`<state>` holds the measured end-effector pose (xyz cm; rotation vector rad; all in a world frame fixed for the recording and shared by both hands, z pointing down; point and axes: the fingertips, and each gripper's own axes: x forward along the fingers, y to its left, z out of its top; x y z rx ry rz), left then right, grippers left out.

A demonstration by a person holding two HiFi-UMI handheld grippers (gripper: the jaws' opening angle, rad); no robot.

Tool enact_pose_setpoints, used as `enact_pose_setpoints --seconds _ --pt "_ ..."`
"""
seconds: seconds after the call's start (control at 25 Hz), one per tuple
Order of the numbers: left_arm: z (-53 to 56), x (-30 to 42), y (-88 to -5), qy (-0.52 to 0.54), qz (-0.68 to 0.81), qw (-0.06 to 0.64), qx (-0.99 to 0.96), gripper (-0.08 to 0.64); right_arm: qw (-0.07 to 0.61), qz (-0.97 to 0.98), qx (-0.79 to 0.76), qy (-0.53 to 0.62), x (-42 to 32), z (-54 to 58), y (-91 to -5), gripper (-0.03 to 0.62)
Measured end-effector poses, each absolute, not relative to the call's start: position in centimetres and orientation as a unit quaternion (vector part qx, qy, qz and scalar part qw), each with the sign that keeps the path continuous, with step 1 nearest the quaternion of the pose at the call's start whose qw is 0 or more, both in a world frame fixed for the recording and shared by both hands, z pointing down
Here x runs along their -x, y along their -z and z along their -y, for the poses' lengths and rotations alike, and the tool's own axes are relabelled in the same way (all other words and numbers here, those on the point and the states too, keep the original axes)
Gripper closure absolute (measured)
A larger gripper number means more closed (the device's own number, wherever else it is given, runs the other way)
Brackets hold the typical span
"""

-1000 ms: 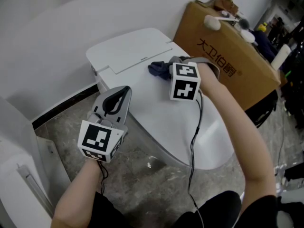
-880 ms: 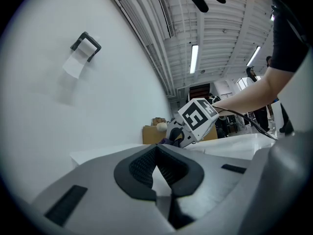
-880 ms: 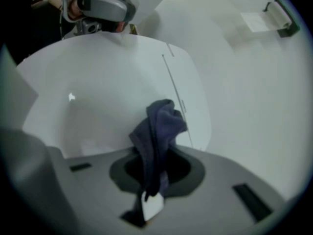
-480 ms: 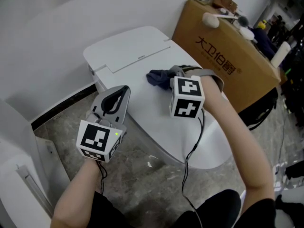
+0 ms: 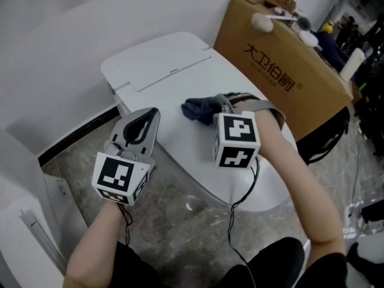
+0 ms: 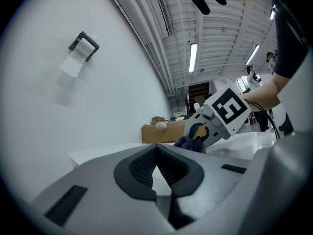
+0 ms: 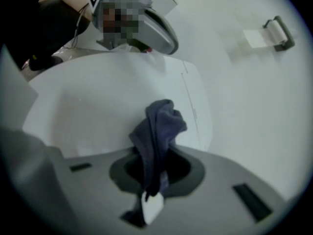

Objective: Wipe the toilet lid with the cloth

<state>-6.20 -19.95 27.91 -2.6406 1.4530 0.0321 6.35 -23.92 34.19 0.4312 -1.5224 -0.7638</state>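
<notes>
Wiping looks mid-stroke: dark blue cloth (image 5: 200, 108) is pinched in the right gripper (image 5: 221, 104) and pressed on the middle of the toilet lid (image 5: 180, 138), the left gripper (image 5: 151, 114) is held closed and empty at its left edge, so the near half probably needs to be swept next.

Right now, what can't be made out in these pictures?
- Head view: the right gripper's cube partly hides its jaws' hold on the cloth.
- Head view: the forearm covers the lid's front right part.
- Head view: items on the box are too small.
- Right gripper view: a mosaic patch covers part of the left gripper.
</notes>
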Motion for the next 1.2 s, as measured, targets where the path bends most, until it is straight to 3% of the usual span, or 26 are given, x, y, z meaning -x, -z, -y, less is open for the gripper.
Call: enact_pose_setpoints --seconds 1.2 --pt "20.0 5.6 -28.4 -0.003 -0.475 0.065 0.878 0.549 0.639 0.681 -0.177 0.311 -6.8 14.3 -34.3 0.526"
